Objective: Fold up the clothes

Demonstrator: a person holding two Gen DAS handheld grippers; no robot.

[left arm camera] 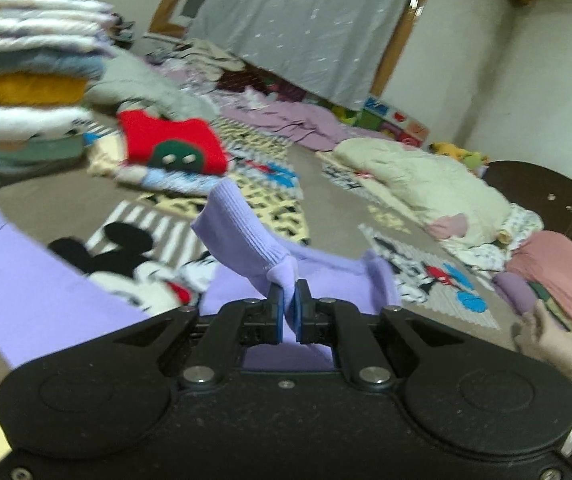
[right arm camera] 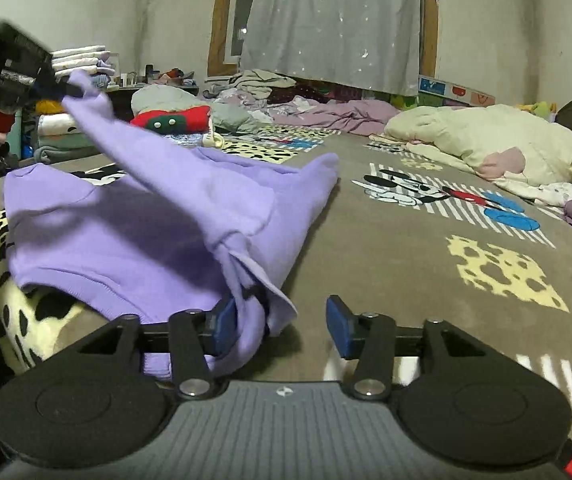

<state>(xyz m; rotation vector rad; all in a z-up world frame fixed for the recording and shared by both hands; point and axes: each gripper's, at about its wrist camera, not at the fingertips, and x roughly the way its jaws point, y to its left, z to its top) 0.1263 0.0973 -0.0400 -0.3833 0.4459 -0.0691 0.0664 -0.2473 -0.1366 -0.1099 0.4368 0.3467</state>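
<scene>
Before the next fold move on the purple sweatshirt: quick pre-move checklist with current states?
1. Left gripper shut on the sleeve cuff: ok.
2. Right gripper free to regrasp: ok, jaws open; cloth drapes over its left finger only.
3. Purple sweatshirt flat on the blanket: not ok, sleeve lifted, near edge bunched.
4. Landing area on the blanket right of the garment free: ok.
5. Folded red sweater clear of the fold path: ok, it lies well behind.
6. Second sleeve position: cannot tell, hidden in the folds.
</scene>
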